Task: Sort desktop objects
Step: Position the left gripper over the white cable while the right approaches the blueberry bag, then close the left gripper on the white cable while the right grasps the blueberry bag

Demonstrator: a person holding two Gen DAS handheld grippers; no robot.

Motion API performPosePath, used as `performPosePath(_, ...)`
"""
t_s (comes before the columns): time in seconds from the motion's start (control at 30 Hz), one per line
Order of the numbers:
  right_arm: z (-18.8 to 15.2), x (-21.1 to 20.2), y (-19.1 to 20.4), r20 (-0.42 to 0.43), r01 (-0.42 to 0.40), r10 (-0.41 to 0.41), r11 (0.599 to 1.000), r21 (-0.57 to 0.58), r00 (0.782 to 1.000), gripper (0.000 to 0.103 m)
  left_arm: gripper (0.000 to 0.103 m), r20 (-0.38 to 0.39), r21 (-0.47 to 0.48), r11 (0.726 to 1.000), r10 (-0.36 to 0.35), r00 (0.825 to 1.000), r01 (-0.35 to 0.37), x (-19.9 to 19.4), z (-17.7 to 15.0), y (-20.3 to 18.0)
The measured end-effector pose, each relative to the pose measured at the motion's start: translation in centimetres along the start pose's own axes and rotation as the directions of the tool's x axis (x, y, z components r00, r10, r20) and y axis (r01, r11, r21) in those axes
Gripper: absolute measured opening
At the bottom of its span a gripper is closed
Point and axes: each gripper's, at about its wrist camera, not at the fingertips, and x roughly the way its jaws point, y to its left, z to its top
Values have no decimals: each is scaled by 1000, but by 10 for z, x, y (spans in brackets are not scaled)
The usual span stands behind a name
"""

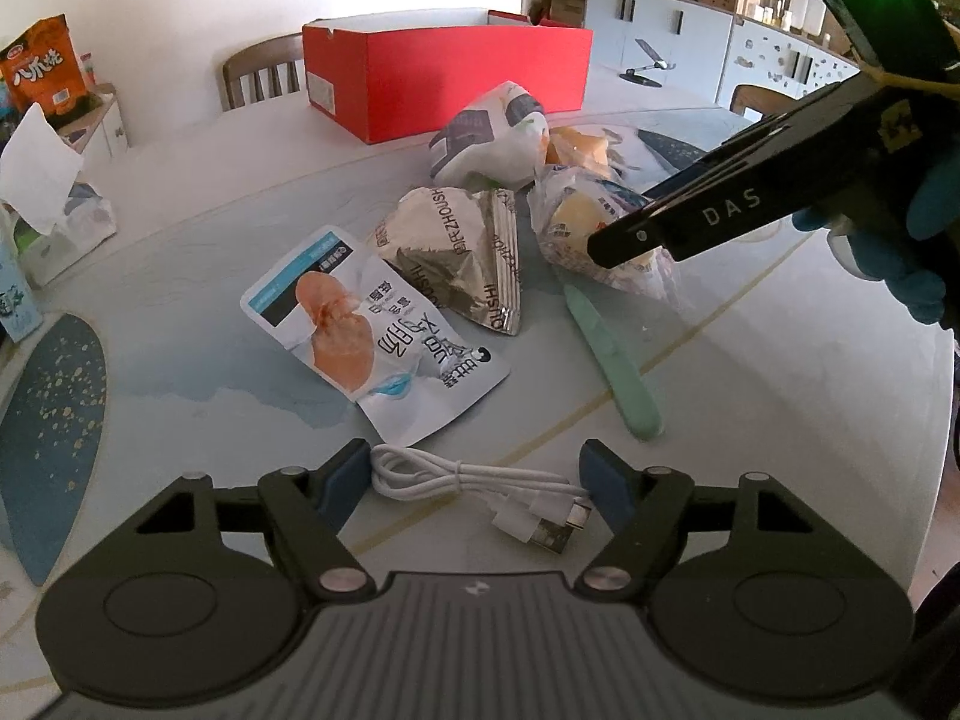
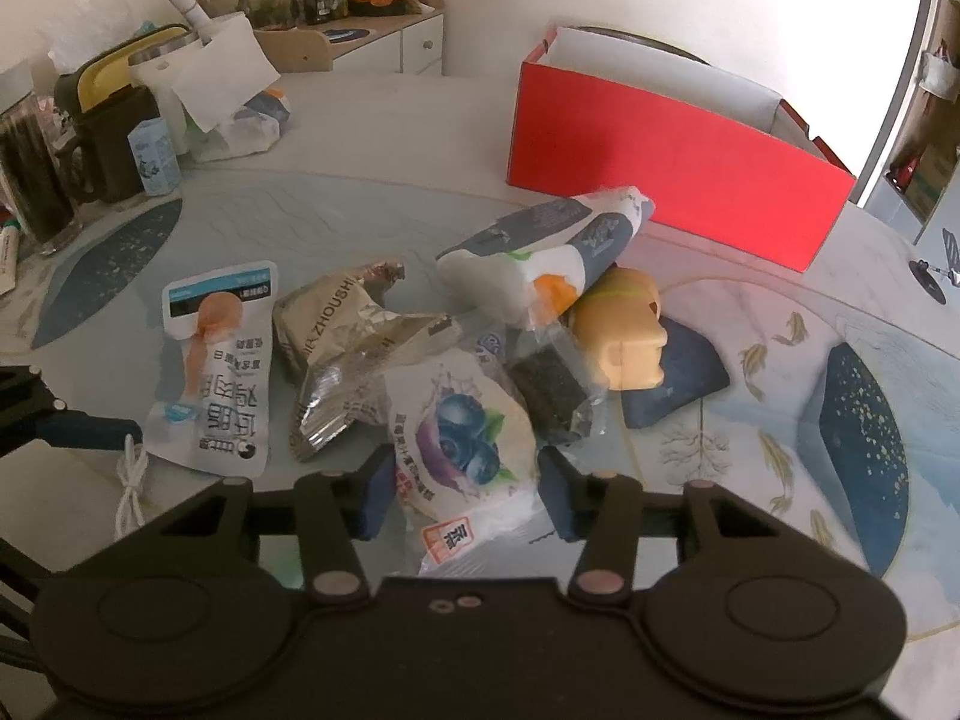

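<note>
The left gripper [image 1: 474,483] is held low over the table [image 1: 780,420], pointed steeply down, with the coiled white cable [image 1: 480,492] lying between its blue pads; the pads stand at either end of the coil and a gap shows on each side, so the jaws are taken as released, bracketing the cable rather than pinching it. The right gripper [image 2: 465,492] is set the same way around the near end of the blueberry snack packet [image 2: 468,438], and its pads sit at the wrapper's edges (whether they already press on the film cannot be told from this view). The two hands appear to have been placed so that one item each can be lifted at once. The remaining goods lie in a loose heap in mid-table: the chicken-breast pouch [image 1: 366,324], the foil-wrapped packet [image 1: 462,252], the white roll-shaped bag [image 2: 540,246], the yellow toy block [image 2: 624,336] resting on a dark blue pad [image 2: 678,378], and the mint-green knife [image 1: 612,366] just beside the heap. The red box [image 1: 444,78] stands open at the far edge, probably as the sorting bin, and nothing can be seen inside it from here. The sorting is judged to be at an early stage, most items being still on the table.
</note>
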Motion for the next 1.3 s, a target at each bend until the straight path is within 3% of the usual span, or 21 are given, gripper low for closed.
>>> performPosePath(0.77, 10, -44, -18, 45, -68, 68, 998, 2, 997, 50, 76, 94, -41, 999, 21, 995, -17, -25, 50, -13)
performPosePath(1.3, 30, -65, -64, 106, -35, 35, 999, -8, 994, 50, 76, 180, 27, 997, 66, 981, -72, -22, 107, -34)
